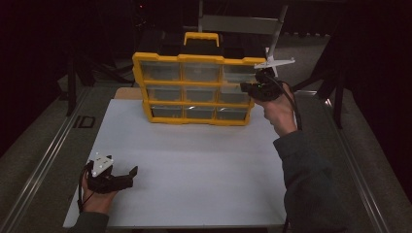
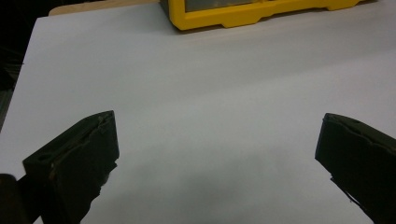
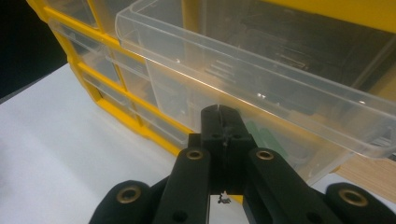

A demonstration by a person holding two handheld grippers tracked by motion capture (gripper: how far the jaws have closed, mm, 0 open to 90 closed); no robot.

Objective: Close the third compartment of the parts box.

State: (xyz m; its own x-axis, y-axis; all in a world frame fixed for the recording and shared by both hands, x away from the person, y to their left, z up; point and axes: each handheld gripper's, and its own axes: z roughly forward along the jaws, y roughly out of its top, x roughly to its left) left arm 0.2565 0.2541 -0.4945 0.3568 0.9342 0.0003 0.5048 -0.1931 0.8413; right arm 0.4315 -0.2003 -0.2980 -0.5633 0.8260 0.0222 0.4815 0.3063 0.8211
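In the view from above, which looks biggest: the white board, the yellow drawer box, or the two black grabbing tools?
1. White board, by far.
2. Yellow drawer box.
3. Left gripper and right gripper: they look about alike, and the right one is farther from the camera, so I won't rank them.

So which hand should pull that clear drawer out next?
Probably the right. The right gripper is shut at the clear drawer of the yellow organizer; the left gripper rests open, far away on the white board.

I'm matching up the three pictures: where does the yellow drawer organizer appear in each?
High view: yellow drawer organizer stands upright at top centre, on the white board's far edge.
Left gripper view: its bottom frame runs along the top edge.
Right gripper view: close up, one clear drawer pulled out.
Shared landmark: the white board.
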